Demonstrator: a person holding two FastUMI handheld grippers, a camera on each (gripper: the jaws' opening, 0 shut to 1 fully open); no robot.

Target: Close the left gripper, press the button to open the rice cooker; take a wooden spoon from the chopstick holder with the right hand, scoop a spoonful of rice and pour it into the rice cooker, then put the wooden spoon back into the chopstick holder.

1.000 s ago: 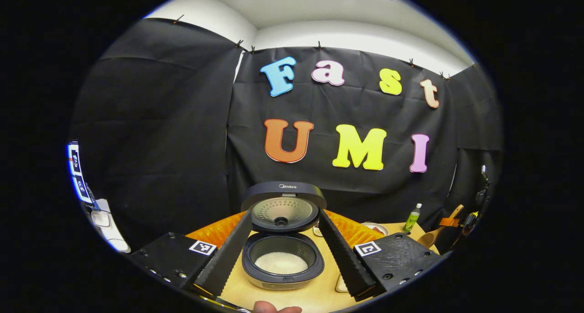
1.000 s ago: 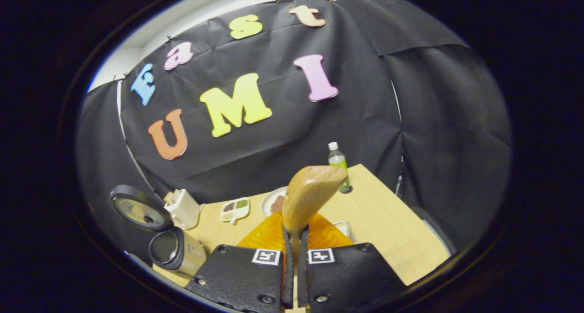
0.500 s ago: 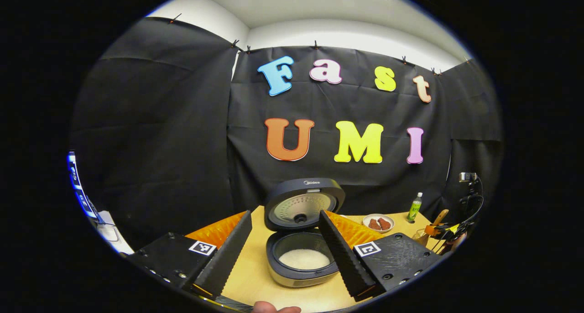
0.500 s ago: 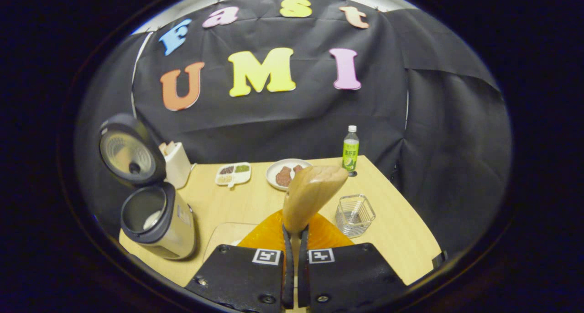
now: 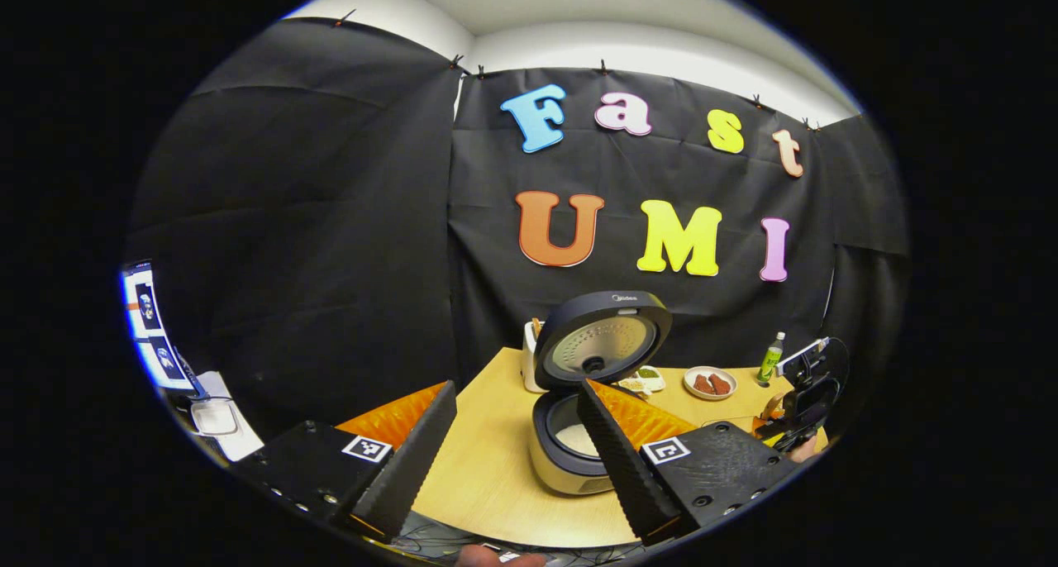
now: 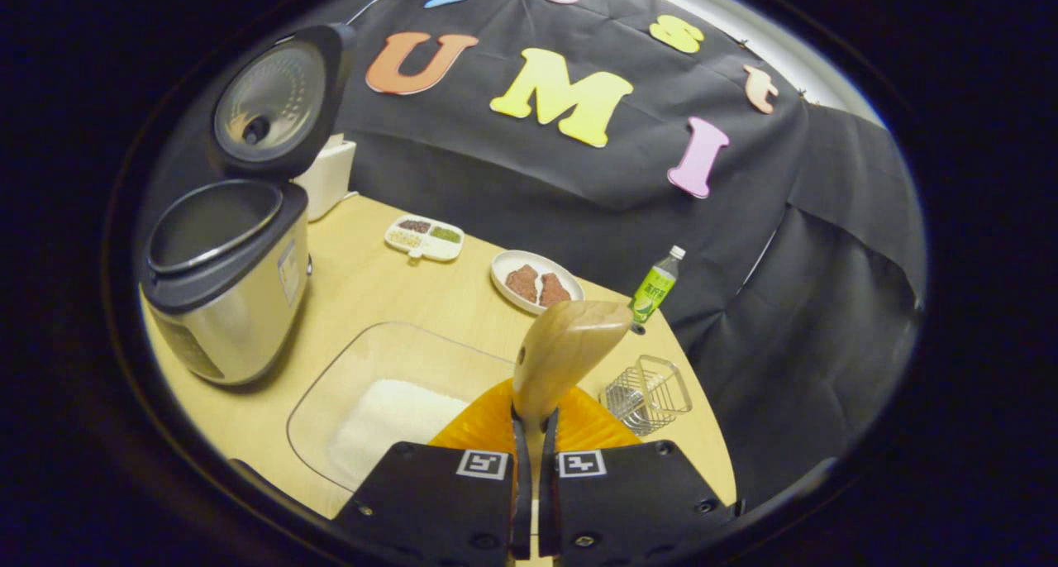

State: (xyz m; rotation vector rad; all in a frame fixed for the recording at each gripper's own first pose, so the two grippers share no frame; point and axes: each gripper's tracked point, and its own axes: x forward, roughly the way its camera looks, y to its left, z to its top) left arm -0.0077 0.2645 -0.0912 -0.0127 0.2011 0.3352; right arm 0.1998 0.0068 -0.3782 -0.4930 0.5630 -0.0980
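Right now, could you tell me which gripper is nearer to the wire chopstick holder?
Right. The right gripper, shut on the wooden spoon, sits just beside the chopstick holder; the left gripper stands open by the rice cooker.

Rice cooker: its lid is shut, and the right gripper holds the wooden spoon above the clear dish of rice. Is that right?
Not quite. The rice cooker's lid stands open, as the right gripper view shows, with the pot uncovered below it. The rest holds: the right gripper is shut on the wooden spoon above the clear dish of rice.
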